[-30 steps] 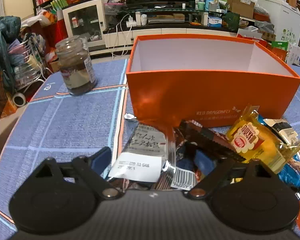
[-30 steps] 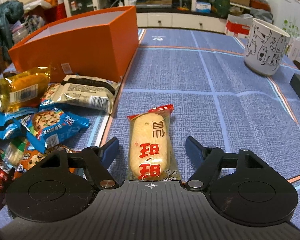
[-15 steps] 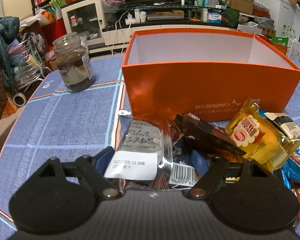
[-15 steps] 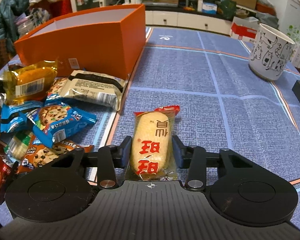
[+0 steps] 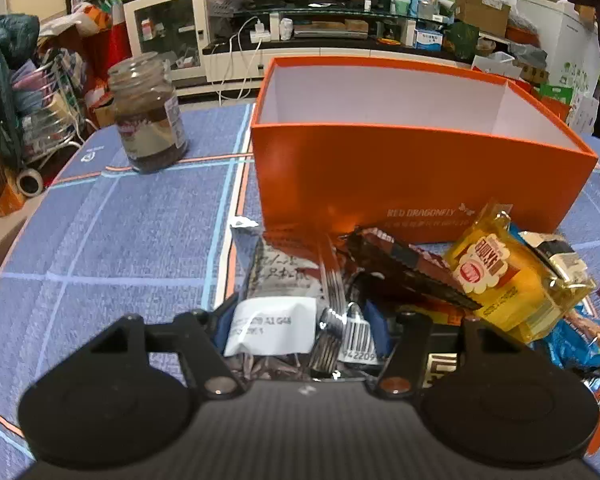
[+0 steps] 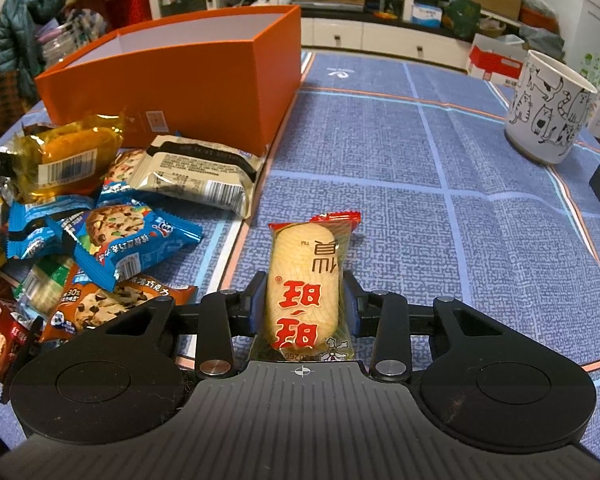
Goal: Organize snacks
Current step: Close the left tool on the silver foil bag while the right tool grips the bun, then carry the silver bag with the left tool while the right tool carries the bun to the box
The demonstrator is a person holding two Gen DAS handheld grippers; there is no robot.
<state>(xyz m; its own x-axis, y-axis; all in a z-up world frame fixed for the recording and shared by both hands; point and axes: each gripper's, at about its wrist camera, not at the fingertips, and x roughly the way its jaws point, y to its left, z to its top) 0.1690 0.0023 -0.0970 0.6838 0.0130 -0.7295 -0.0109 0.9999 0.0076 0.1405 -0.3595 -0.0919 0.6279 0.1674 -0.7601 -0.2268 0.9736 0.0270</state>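
Your right gripper (image 6: 303,307) pinches the rice cracker packet (image 6: 305,285) between its fingers; your left gripper (image 5: 302,326) clamps a silver snack packet (image 5: 280,288).

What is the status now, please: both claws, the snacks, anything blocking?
Right claw shut on rice cracker pack. Left claw shut on silver snack bag. Orange box open ahead. Nothing blocking.
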